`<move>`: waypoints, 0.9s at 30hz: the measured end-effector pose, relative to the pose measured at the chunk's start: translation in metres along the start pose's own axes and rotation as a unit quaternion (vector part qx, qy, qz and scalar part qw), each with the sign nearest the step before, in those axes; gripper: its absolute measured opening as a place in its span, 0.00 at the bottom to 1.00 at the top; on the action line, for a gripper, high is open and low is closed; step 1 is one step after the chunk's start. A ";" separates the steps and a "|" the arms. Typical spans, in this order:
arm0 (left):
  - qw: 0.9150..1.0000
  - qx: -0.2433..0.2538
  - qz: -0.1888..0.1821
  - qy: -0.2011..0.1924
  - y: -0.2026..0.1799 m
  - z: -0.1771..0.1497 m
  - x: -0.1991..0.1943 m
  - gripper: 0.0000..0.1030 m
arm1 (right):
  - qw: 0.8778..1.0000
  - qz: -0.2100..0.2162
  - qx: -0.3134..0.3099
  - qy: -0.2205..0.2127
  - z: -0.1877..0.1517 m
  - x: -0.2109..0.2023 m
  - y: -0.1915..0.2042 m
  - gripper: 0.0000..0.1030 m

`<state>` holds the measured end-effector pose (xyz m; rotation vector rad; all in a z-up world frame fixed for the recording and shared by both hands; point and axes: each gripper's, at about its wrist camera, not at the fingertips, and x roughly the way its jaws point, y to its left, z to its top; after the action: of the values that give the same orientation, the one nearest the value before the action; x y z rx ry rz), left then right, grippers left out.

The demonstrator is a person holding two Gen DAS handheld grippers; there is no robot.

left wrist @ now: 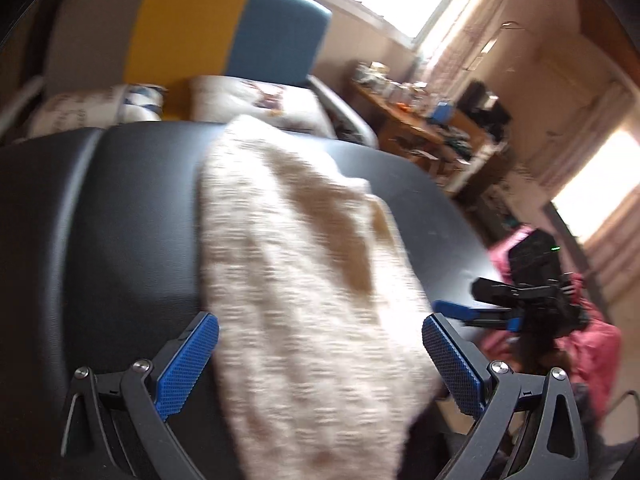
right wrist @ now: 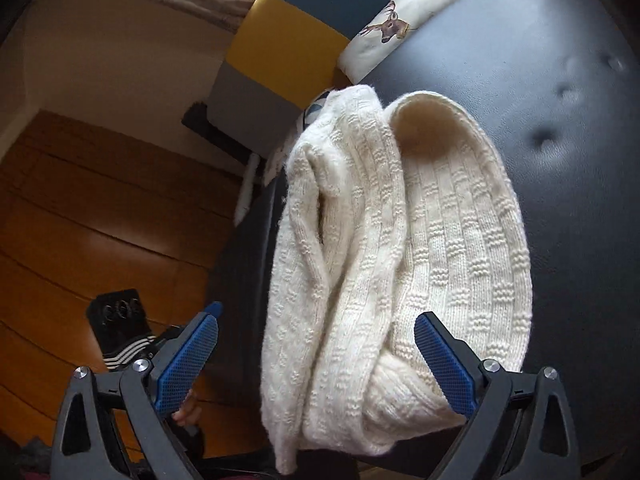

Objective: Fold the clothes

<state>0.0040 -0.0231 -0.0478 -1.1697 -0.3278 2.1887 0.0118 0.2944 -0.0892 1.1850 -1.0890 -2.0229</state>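
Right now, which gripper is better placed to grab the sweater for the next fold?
Probably right: the right gripper is open with the cream knit sweater sharply framed; the left gripper view is motion-blurred.

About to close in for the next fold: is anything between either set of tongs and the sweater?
Nothing visible. The cream sweater lies on the black padded surface, directly between the open right tongs and the open left tongs.

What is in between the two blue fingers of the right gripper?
The white knitted sweater, lying on the black cushion, seen in the right wrist view.
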 end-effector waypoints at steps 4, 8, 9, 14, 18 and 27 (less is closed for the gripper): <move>0.998 -0.027 -0.028 0.057 -0.015 0.013 0.033 1.00 | 1.000 -0.008 -0.009 -0.004 -0.005 -0.003 -0.001 0.99; 0.997 -0.018 -0.042 0.060 -0.044 0.034 0.046 1.00 | 0.997 -0.046 -0.045 0.036 -0.015 0.016 -0.006 0.99; 0.996 -0.013 -0.061 0.061 -0.053 0.039 0.047 1.00 | 0.996 -0.050 -0.055 0.046 -0.019 0.020 -0.007 0.99; 0.987 0.023 -0.086 0.134 -0.092 0.056 0.097 0.79 | 0.990 -0.076 -0.098 0.065 -0.036 0.033 -0.012 0.99; 0.973 0.026 -0.024 0.227 -0.092 0.050 0.160 0.55 | 0.992 -0.059 -0.095 0.050 -0.037 0.028 -0.018 0.98; 0.953 0.013 0.080 0.291 -0.070 0.036 0.193 0.53 | 0.992 -0.063 -0.101 0.042 -0.030 0.030 -0.024 0.99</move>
<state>-0.0756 0.1555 -0.1204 -1.8028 0.0511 1.8516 0.0230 0.2733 -0.1312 1.2482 -0.7644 -2.1007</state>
